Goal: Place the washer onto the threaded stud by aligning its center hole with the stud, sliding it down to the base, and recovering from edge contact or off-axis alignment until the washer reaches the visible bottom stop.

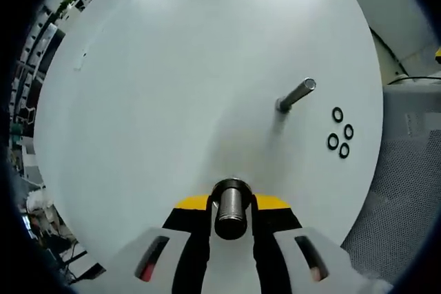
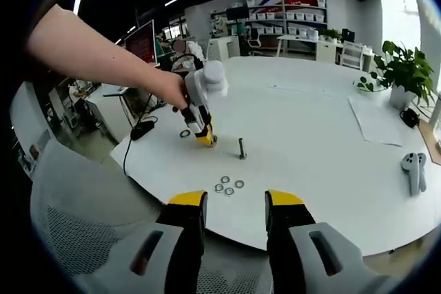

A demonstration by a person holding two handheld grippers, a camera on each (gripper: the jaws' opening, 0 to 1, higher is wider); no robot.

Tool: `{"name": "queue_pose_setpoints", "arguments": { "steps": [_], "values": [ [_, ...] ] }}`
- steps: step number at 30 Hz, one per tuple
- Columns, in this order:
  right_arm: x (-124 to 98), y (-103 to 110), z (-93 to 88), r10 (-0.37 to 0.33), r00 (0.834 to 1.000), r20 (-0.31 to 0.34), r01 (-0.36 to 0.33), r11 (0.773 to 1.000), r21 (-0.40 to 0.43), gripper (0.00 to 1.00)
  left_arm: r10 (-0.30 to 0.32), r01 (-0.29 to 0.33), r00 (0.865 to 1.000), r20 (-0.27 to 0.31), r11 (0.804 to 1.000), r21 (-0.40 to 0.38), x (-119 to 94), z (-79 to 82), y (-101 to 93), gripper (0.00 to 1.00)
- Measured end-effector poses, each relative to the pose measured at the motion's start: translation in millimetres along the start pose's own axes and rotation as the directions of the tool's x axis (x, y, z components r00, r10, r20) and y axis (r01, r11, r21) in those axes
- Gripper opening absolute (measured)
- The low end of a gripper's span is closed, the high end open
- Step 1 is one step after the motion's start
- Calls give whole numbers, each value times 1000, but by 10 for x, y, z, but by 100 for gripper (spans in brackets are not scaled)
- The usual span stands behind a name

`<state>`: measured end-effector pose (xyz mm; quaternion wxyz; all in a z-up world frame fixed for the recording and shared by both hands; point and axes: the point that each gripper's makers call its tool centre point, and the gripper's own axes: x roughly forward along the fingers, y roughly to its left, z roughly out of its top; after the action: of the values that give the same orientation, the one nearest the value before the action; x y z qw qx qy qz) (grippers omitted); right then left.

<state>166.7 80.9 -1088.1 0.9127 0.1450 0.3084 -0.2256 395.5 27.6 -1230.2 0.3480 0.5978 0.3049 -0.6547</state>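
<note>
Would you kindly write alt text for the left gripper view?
The left gripper holds a threaded stud between its fingers above a round white table. Farther off, a second stud stands on the table beside four black washers.

Four washers [image 1: 340,132] on table [image 1: 172,87], just beside upright stud [image 1: 296,95]

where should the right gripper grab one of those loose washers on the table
Each washer lies flat on the table, so come straight down from above and pinch across its outer rim. That one sits at the edge of the cluster beside the stud, leaving more room for the right gripper's open jaws.
</note>
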Motion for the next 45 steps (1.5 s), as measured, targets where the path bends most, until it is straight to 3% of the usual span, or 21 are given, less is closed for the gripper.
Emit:
{"name": "queue_pose_setpoints", "arguments": {
  "steps": [12, 18, 28, 37, 45],
  "values": [
    [9, 15, 2, 9, 1000, -4, -9, 1000, -4, 36, 1, 1, 999, 38, 999, -41, -55, -81, 95, 29],
    [12, 25, 2, 15, 1000, -6, -15, 1000, -5, 36, 11, -9, 1000, 27, 997, -76, -90, -273, 101, 29],
    [10, 15, -5, 13, 1000, -10, -13, 1000, -8, 36, 43, -39, 999, 23, 988, -153, -58, -593, 413, 32],
    [14, 10, -5, 9, 1000, -10, -9, 1000, -7, 36, 77, -67, 997, 33, 970, -233, -29, -806, 512, 35],
    [15, 9, -10, 6, 1000, -14, -6, 1000, -10, 36, 71, -58, 997, 33, 954, -294, -6, -935, 563, 36]
  ]
}}
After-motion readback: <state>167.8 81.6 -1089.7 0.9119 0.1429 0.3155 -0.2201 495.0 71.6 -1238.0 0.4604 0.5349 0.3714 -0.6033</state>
